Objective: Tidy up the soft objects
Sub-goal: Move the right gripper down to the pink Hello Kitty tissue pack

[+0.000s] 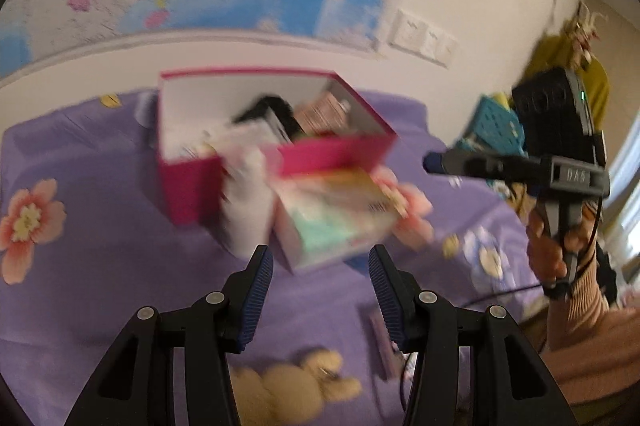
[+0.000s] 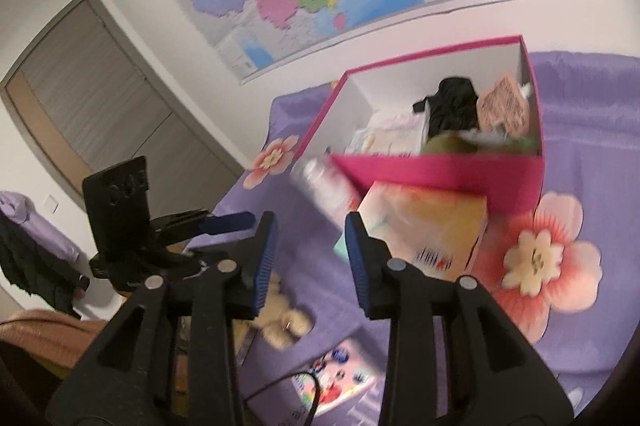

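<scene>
You had some soft things tucked inside the pink box (image 2: 440,170) already, but the fuzzy tan toy (image 1: 296,386) lay out on the purple bed (image 1: 100,226) — so I think the job was only partly done. Your left gripper (image 1: 320,266) and right gripper (image 2: 310,230) were both wide open and held nothing, and the toy sat just below them, close to you.

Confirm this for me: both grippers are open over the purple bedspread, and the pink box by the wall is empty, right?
Not quite. The pink box holds things, including a black cloth item, as the right wrist view shows. Both the left gripper and right gripper are open over the purple bedspread.
</scene>
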